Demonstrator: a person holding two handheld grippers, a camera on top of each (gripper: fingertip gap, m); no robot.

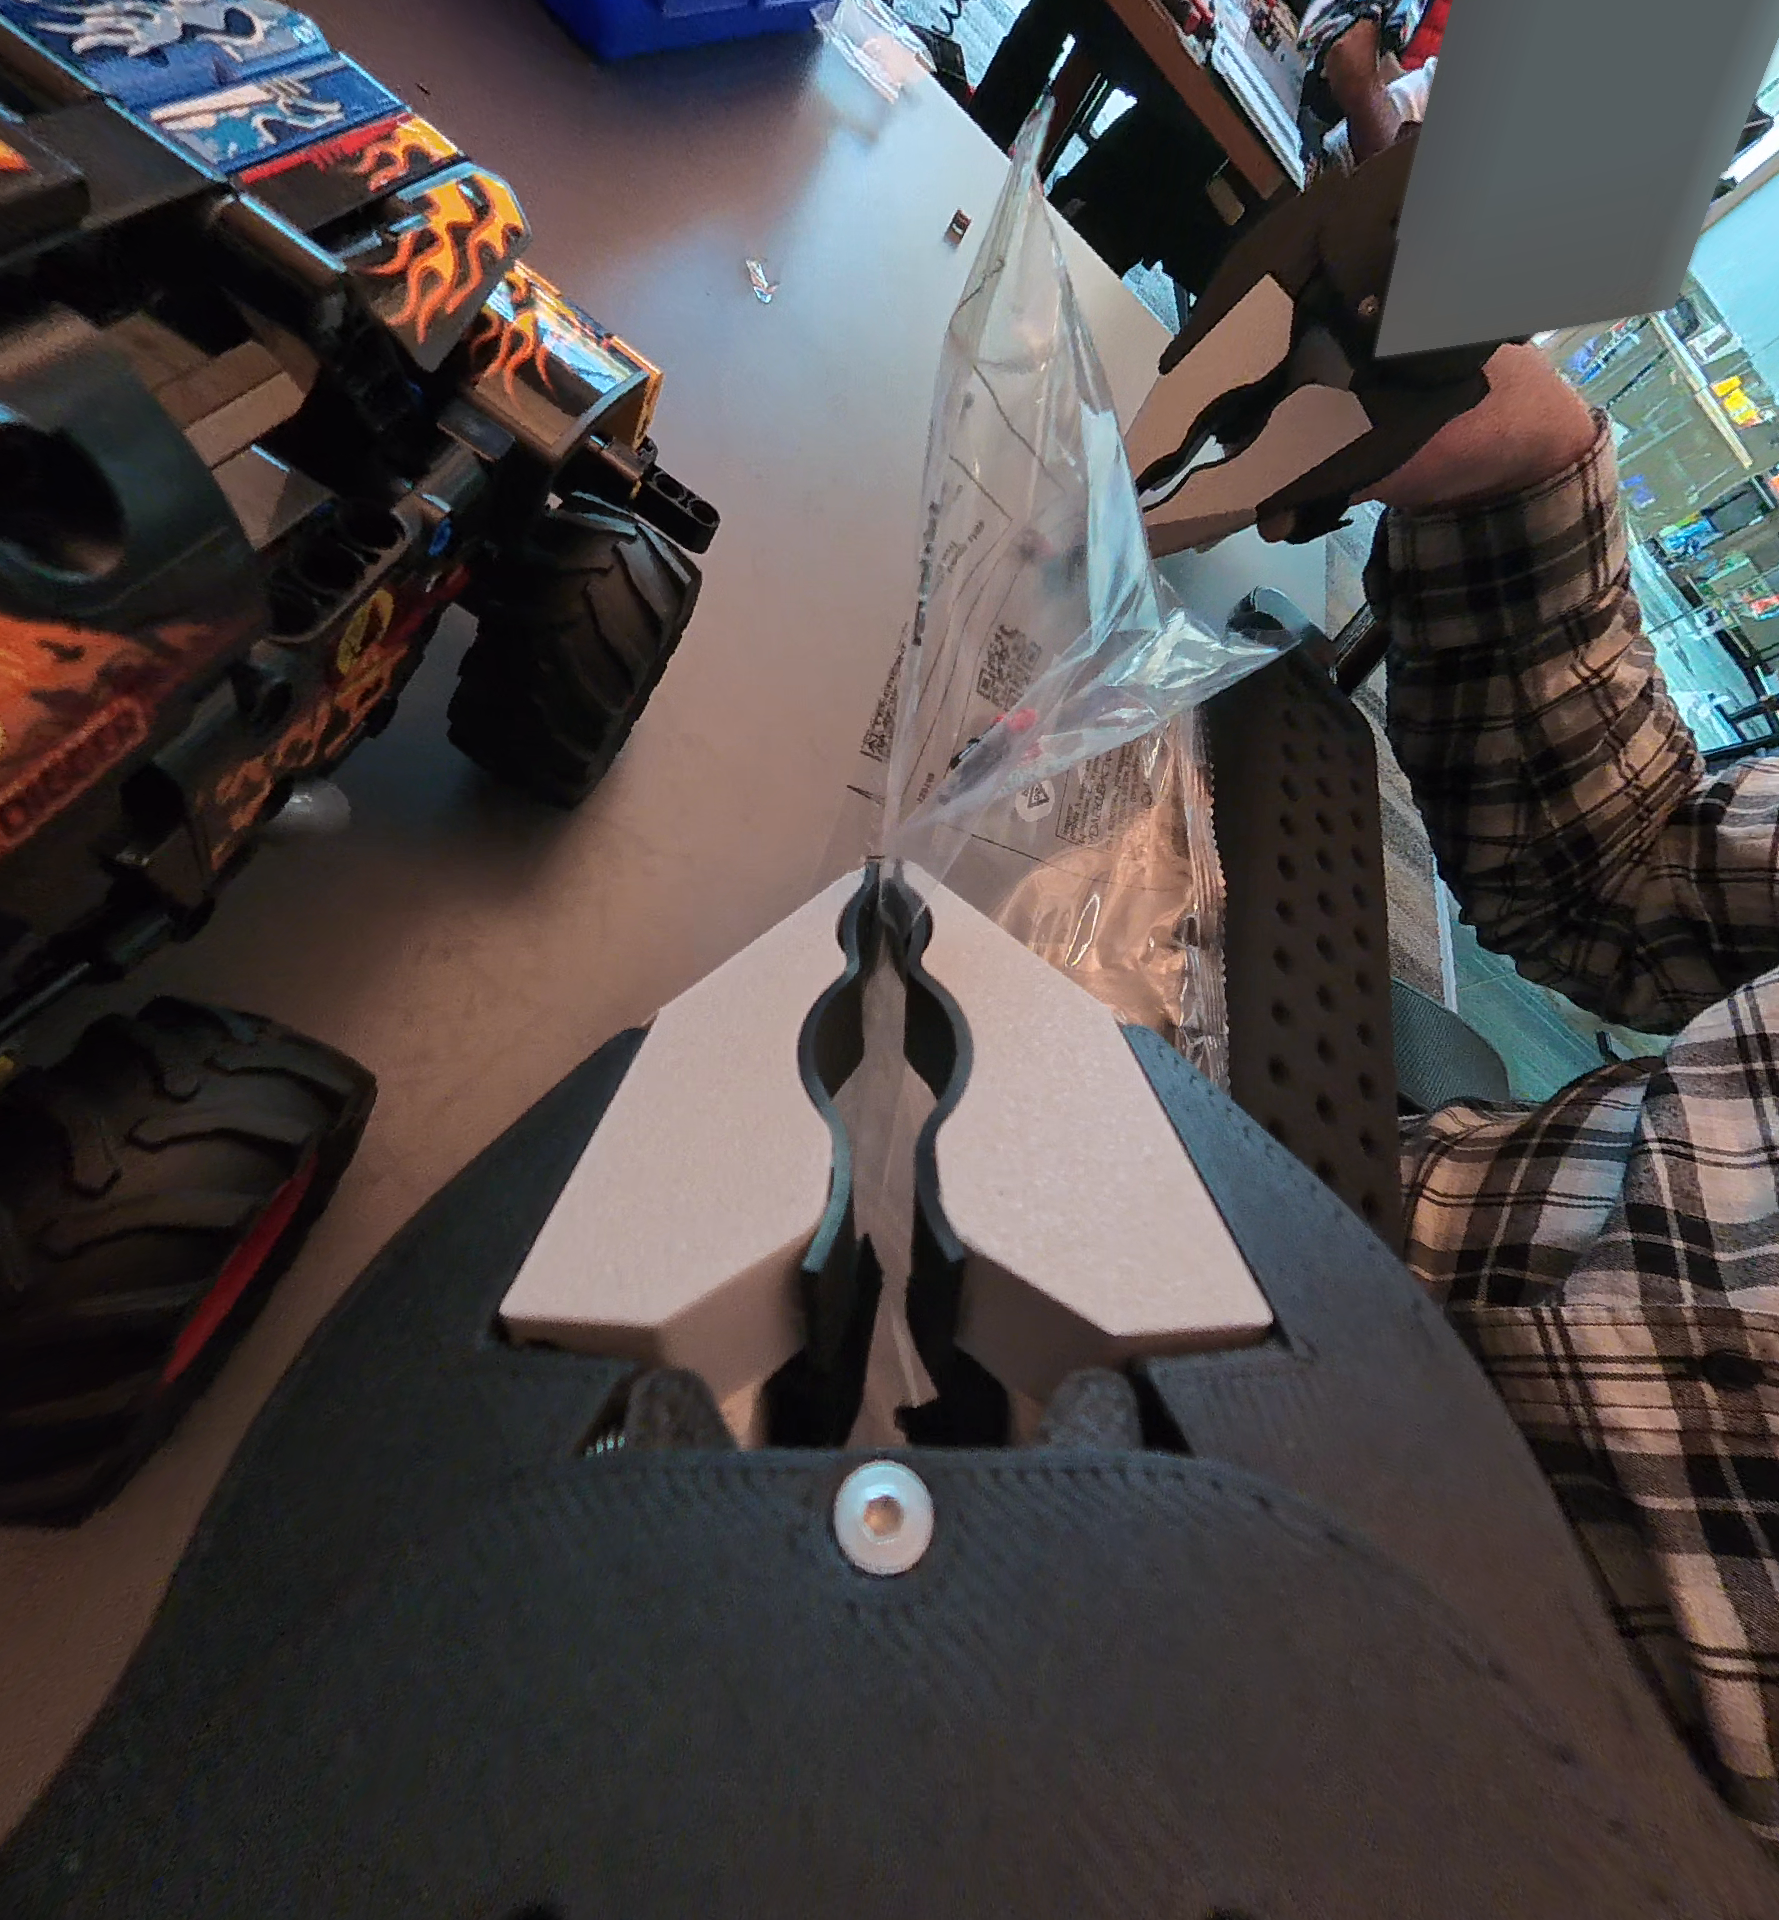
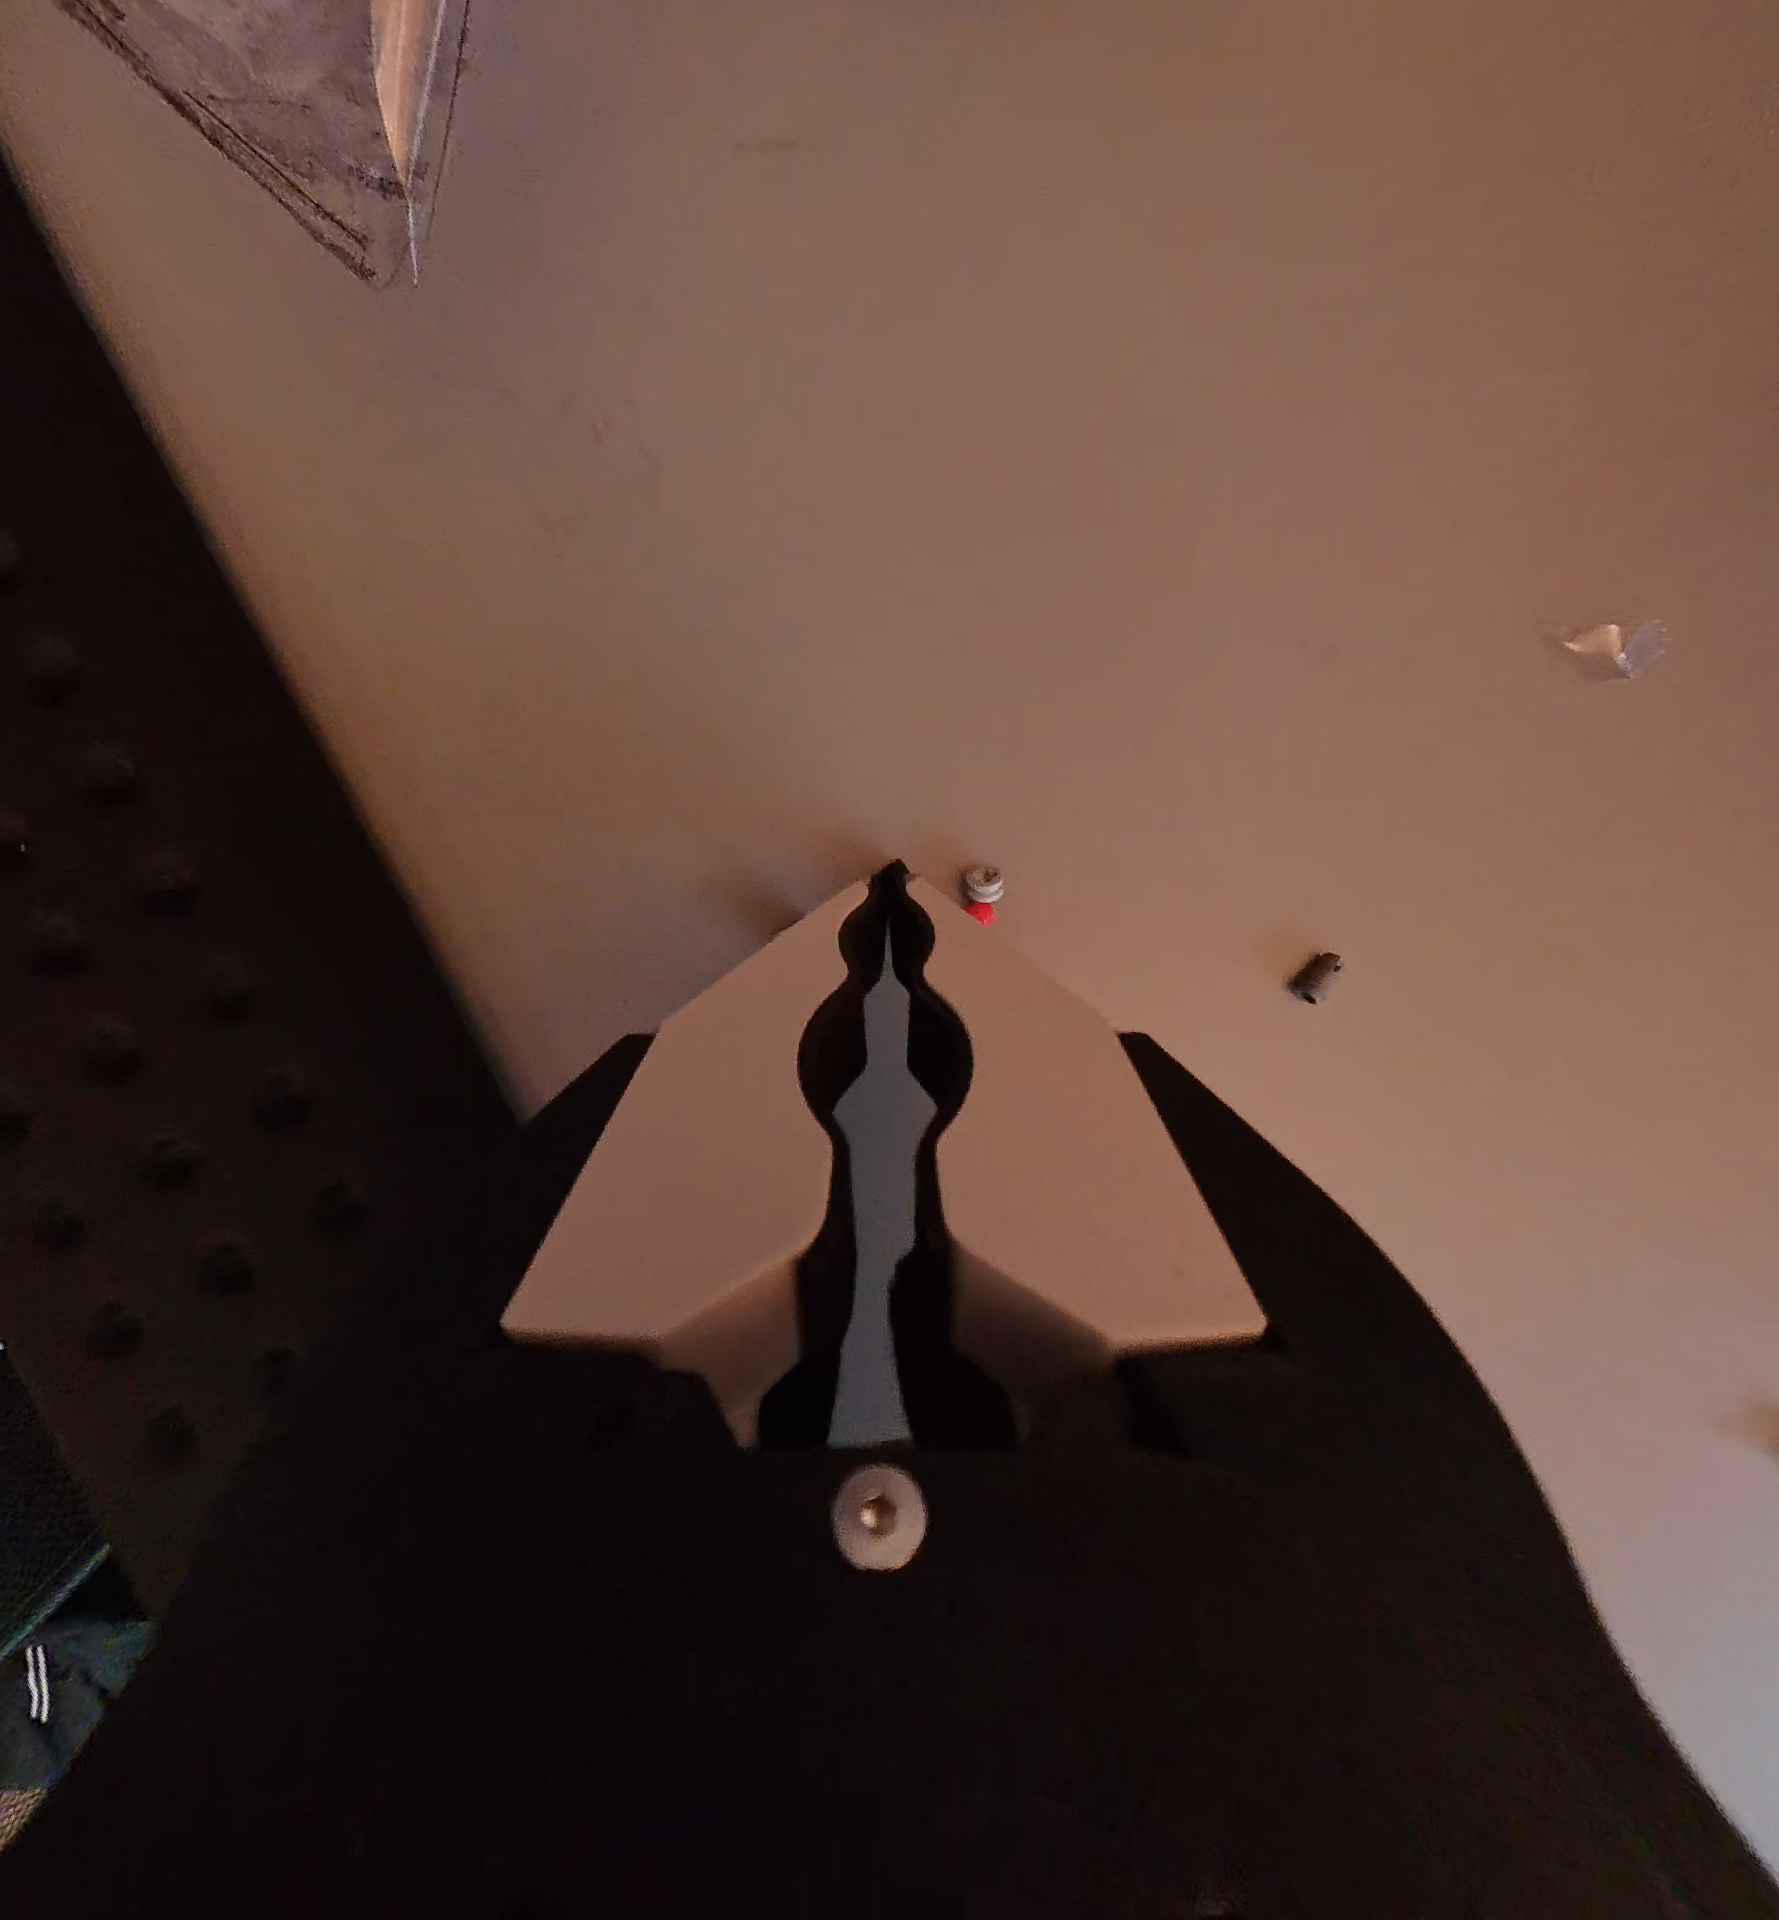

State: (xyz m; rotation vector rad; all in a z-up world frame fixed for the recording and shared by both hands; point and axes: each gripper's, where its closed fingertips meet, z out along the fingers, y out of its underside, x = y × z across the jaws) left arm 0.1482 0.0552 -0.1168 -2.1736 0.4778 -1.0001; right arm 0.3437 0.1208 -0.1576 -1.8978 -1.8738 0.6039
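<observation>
We pinch the clear plastic bag (image 1: 1010,582) with our left gripper (image 1: 880,883); our right gripper (image 2: 893,878), jaws pressed together, perhaps empty, hovers beside a small grey-red piece (image 2: 981,896).

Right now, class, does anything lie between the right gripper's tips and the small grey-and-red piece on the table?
Nothing visible does. The right gripper, shut, has its tips down at the table, and the grey-and-red piece lies just beside them, with only bare tabletop between.

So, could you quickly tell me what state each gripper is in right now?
Left gripper: shut on the clear plastic bag.
Right gripper: shut, holding nothing visible, tips at the table.
</observation>
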